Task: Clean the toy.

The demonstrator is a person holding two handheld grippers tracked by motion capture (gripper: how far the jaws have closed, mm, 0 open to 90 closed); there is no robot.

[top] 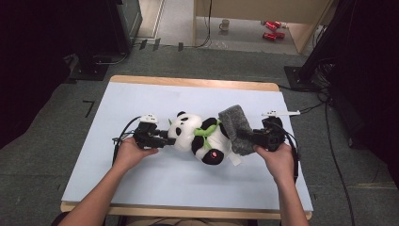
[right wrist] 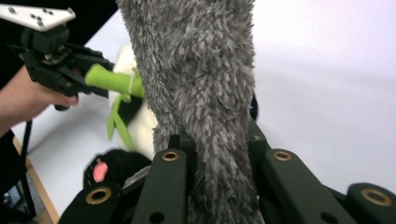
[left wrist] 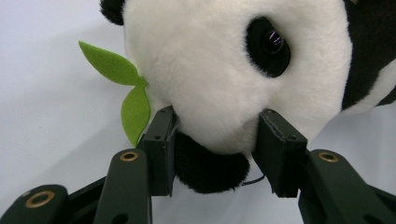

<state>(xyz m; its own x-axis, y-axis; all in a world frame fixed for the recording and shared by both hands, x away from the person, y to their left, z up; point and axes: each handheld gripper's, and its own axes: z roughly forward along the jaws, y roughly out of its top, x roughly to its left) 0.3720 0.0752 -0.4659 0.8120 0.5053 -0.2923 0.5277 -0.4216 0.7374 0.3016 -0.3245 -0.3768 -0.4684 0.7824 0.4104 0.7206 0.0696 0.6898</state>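
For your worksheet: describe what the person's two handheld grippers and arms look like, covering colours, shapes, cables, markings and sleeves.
Both the left gripper and the right gripper are black, with blocky dark jaws joined by brass-ringed pivots. Each carries a pale flat plate on top, the left one's dotted with small marks. Black cables loop from each body. The forearms are bare, with no sleeves showing.

A plush panda [top: 200,136] lies on the table [top: 141,179].

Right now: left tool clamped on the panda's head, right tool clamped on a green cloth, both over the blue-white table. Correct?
One thing is off: the cloth in the right tool is grey and fuzzy, not green, as the right gripper view shows. The green there is the panda's bamboo sprig. The rest stands: the left tool is clamped on the panda's head, over the table.
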